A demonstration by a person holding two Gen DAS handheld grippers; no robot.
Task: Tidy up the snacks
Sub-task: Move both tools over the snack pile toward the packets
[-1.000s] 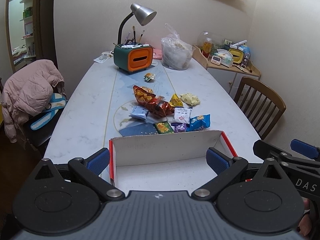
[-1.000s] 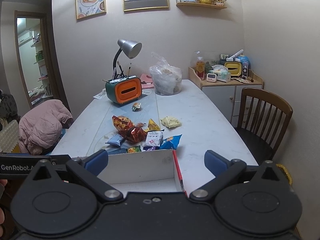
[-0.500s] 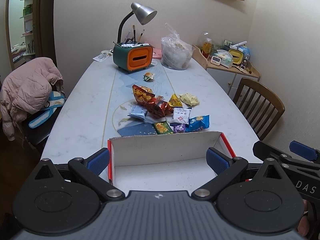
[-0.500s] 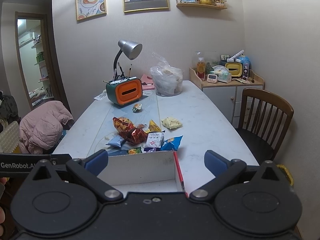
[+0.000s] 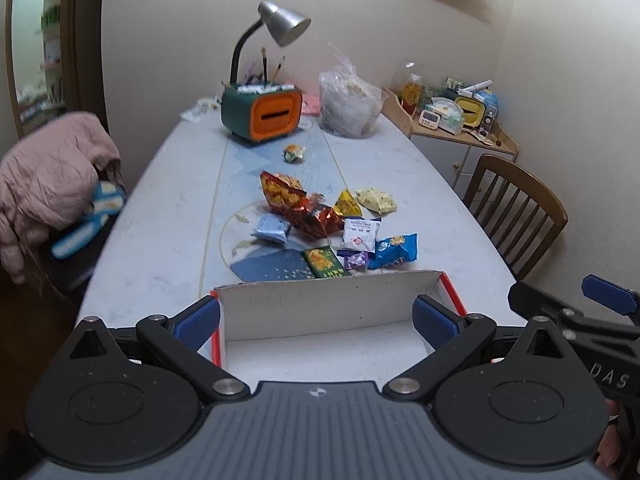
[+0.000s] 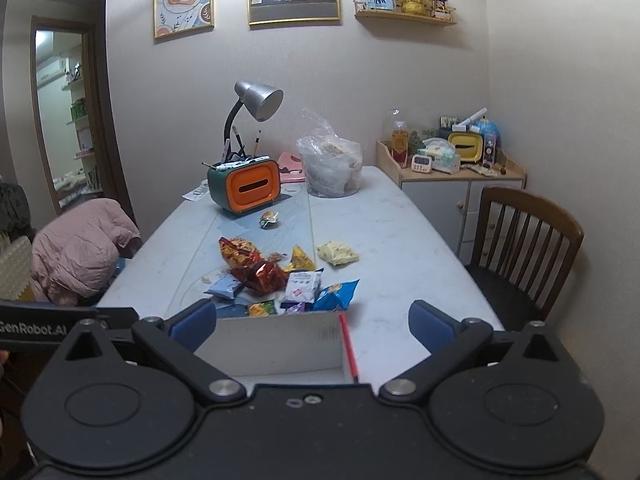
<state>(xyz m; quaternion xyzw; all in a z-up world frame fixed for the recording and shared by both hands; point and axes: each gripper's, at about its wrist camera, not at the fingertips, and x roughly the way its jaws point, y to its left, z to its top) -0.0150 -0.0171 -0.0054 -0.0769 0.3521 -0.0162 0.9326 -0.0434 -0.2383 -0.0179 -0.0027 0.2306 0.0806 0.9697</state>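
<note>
Several snack packets lie in a loose pile mid-table: a red-orange bag, a blue bag, a white packet, a green packet and a pale yellow one. A white cardboard box with red edges stands open at the near table edge; it also shows in the right wrist view. My left gripper is open and empty above the box. My right gripper is open and empty, over the box's right wall. The pile shows in the right wrist view.
An orange-green tissue box with lamp and a clear plastic bag stand at the far end. A small wrapped snack lies alone. A wooden chair stands right; a pink jacket hangs on a chair left.
Both grippers stay open over the box. The left view has shifted slightly; nothing on the table has moved.
</note>
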